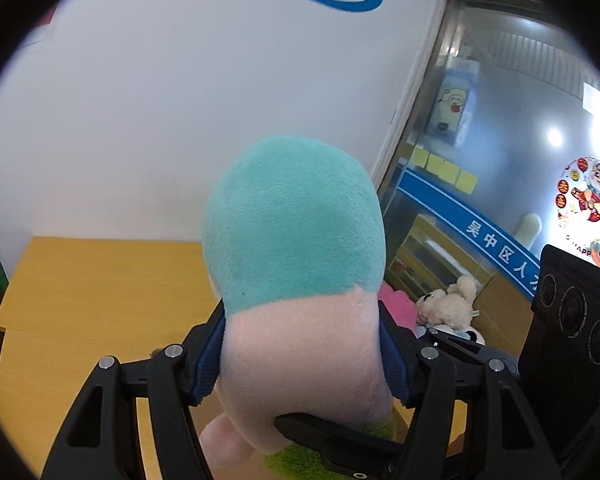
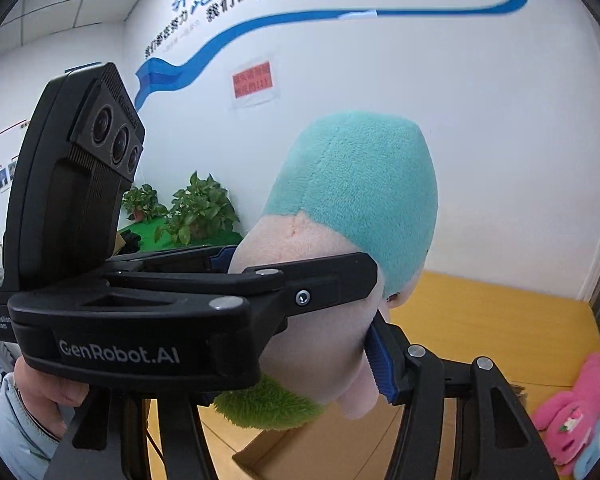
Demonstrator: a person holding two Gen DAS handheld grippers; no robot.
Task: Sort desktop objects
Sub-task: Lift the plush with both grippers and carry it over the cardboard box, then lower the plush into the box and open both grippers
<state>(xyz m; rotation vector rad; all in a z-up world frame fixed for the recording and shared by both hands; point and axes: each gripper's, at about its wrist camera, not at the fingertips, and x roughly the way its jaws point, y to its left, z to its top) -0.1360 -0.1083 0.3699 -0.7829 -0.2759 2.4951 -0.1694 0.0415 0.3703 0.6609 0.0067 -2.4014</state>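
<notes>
Plush doll (image 1: pixel 296 240) clamped between pads of left tool (image 1: pixel 300 352); right tool (image 2: pixel 300 340) grips it too.

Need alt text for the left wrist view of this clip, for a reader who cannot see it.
A plush toy with a teal top and pale pink body is clamped between the left gripper's blue pads, held up above a yellow wooden table. A white wall is behind; a glass door and a white plush are at right.

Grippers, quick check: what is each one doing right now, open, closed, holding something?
Left gripper: closed on the teal-and-pink plush toy, pads pressing both its sides.
Right gripper: closed on the same plush toy, though only its right pad shows.
</notes>
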